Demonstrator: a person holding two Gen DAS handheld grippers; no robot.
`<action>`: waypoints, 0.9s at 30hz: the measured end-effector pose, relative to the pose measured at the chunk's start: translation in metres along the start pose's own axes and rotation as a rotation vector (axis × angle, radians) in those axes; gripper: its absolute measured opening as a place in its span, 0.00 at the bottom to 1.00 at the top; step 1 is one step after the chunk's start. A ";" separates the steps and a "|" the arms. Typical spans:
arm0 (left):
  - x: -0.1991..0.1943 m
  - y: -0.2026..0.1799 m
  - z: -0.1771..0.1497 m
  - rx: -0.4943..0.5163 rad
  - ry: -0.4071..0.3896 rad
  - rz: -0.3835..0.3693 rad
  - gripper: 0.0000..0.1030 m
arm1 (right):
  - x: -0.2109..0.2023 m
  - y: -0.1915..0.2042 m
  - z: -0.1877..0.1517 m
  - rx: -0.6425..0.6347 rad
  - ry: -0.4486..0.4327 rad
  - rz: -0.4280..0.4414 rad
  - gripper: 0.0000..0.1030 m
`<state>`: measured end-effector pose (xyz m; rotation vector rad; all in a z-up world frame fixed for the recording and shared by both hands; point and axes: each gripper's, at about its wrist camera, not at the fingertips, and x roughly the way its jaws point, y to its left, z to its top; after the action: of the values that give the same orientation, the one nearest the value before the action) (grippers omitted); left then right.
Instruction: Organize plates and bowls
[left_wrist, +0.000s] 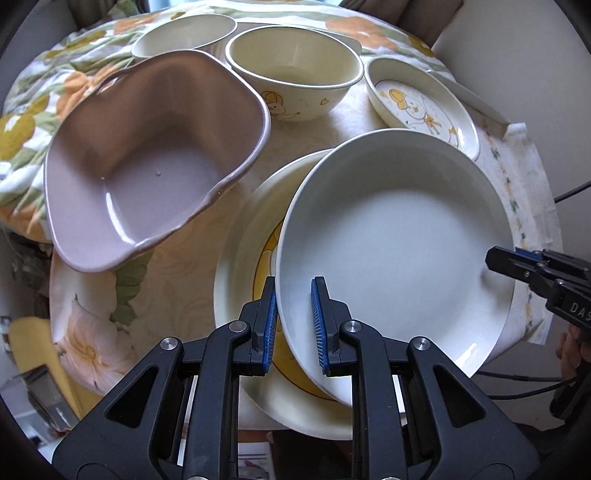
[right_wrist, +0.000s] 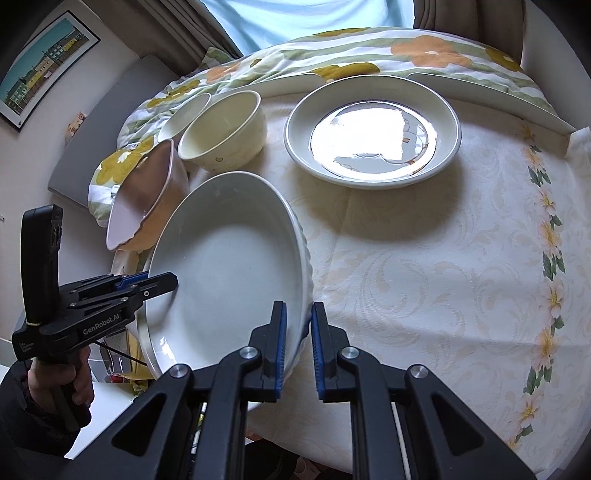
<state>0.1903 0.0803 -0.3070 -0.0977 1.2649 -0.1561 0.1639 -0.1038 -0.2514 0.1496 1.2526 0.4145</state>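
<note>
A plain white deep plate (left_wrist: 399, 251) is held tilted above a cream plate with a yellow ring (left_wrist: 240, 236) on the table. My left gripper (left_wrist: 293, 325) straddles the white plate's near rim, one pad inside and one outside. My right gripper (right_wrist: 297, 347) straddles the opposite rim of the same plate (right_wrist: 229, 266); it also shows at the right edge of the left wrist view (left_wrist: 517, 262). The left gripper also shows in the right wrist view (right_wrist: 155, 282). Both pairs of pads lie against the rim.
A mauve wavy bowl (left_wrist: 147, 162) leans on a floral cushion (left_wrist: 37, 122) at left. Behind stand a cream cartoon bowl (left_wrist: 295, 74), a white bowl (left_wrist: 184, 33) and a cartoon-printed plate (left_wrist: 421, 103). A wide plate (right_wrist: 373, 129) lies on the tablecloth (right_wrist: 443, 258).
</note>
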 end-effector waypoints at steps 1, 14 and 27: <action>0.001 -0.003 0.002 0.009 0.002 0.012 0.15 | 0.000 0.000 0.000 -0.002 0.003 -0.003 0.12; 0.002 -0.024 -0.001 0.111 -0.008 0.158 0.15 | 0.011 0.014 0.002 -0.079 0.024 -0.062 0.12; -0.010 -0.036 -0.014 0.207 -0.043 0.288 0.15 | 0.022 0.046 0.000 -0.287 0.039 -0.242 0.12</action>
<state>0.1715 0.0471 -0.2963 0.2572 1.1995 -0.0357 0.1588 -0.0538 -0.2554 -0.2536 1.2185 0.3835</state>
